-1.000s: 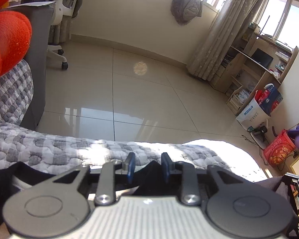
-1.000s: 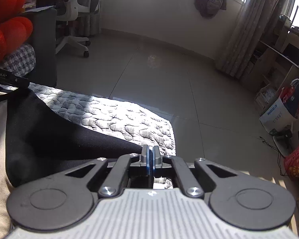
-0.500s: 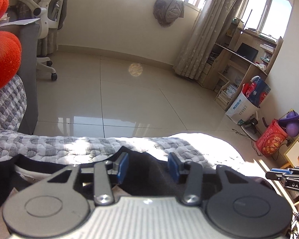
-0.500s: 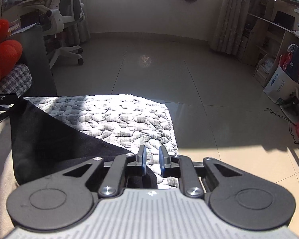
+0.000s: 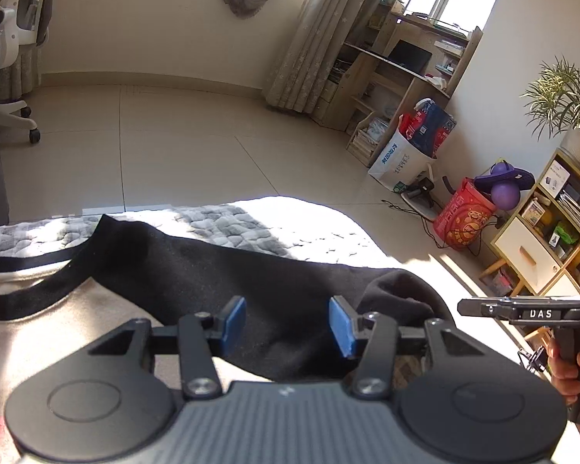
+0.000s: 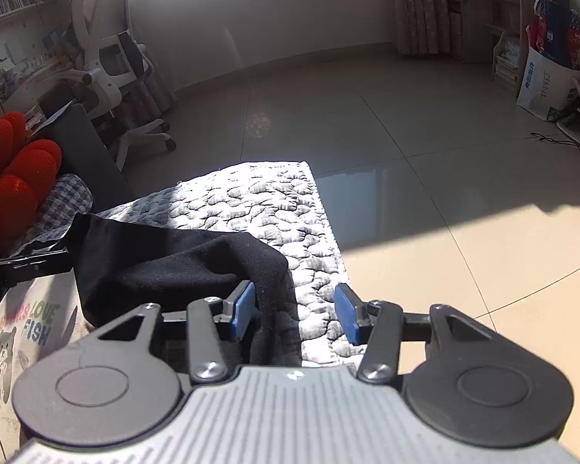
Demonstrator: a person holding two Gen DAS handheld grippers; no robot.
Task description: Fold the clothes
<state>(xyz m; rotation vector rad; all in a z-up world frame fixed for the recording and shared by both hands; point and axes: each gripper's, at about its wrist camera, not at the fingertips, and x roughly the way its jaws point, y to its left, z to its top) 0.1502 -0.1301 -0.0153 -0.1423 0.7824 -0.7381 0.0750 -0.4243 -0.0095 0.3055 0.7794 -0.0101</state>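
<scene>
A cream shirt [image 5: 58, 317] with black sleeves and a black neck trim lies on a grey quilted cover [image 5: 220, 224]. My left gripper [image 5: 288, 324] hovers open just above the black sleeve [image 5: 251, 270], its blue pads clear of the cloth. My right gripper [image 6: 295, 309] has its jaws opening; a fold of the black sleeve [image 6: 166, 259] lies loose by the left pad, and the quilted cover [image 6: 259, 208] shows between the pads. The shirt's printed front [image 6: 38, 328] is at lower left. Each view shows the other gripper at its edge, the right gripper [image 5: 522, 311] and the left gripper [image 6: 19, 268].
Tiled floor lies beyond the cover's edge. A white office chair [image 6: 112, 65] and a red plush [image 6: 15, 170] stand at the left. A white bag [image 5: 402, 154], a red bag [image 5: 464, 220] and a low shelf [image 5: 541, 239] line the right wall.
Both grippers went from shut or nearly shut to open. The right one let go of the black sleeve, which now lies slumped on the cover. Both views have swung sideways.
</scene>
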